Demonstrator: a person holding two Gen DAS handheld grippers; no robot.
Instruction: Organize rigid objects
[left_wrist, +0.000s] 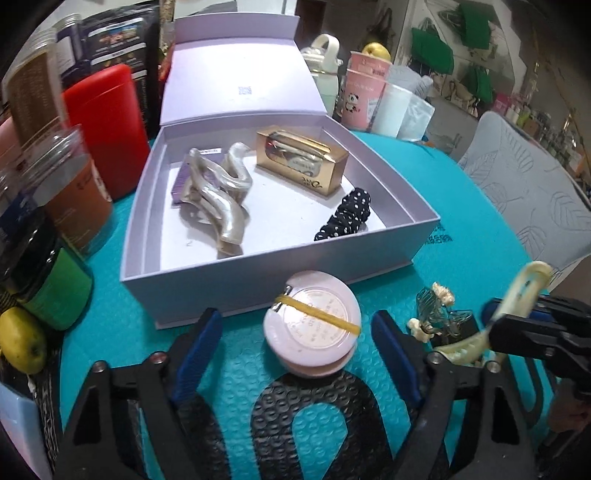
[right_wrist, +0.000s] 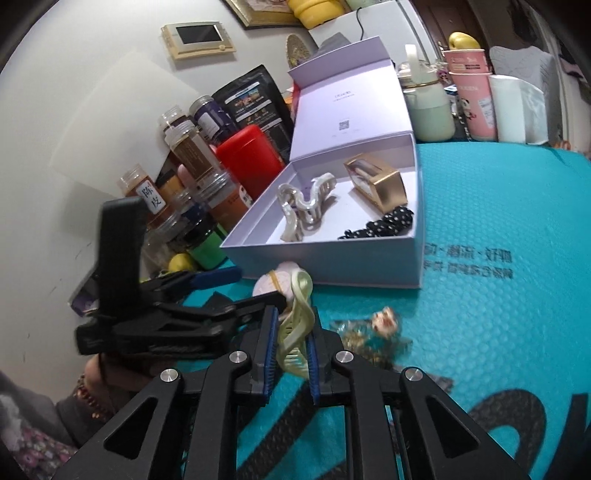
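Right wrist view shows the pale yellow-green hair claw (right_wrist: 297, 325) clamped between the blue pads of the right gripper (right_wrist: 290, 360), its wavy arm rising toward the front wall of the lavender box (right_wrist: 321, 264). In the left wrist view the same claw sits at the right edge, lifted clear of the teal tabletop (left_wrist: 461, 221) in that gripper's black fingers.

Between the spread jaws of the left gripper (left_wrist: 295, 343) lies the round pink compact (left_wrist: 312, 328), a yellow elastic band (left_wrist: 319, 314) stretched across its lid. Neither blue pad touches it, so this gripper is released, with the compact resting on the tabletop just in front of the box. Just right of the compact lies a small ornate hair clip (left_wrist: 434, 314) with cream flowers, blurred in the right wrist view.

Inside the open box, whose lid stands up at the back, a pearly wavy hair claw (left_wrist: 214, 195) lies on the left over a purple item (left_wrist: 181, 181). A gold carton (left_wrist: 303, 162) sits at the back right, and a black polka-dot scrunchie (left_wrist: 343, 214) lies along the right wall.

Left of the box stand a red canister (left_wrist: 107, 129), clear jars with brown contents, a green container (left_wrist: 59, 291) and a yellow fruit (left_wrist: 22, 343). Behind it are a pink paper cup (left_wrist: 364, 92) and a pale green bottle.
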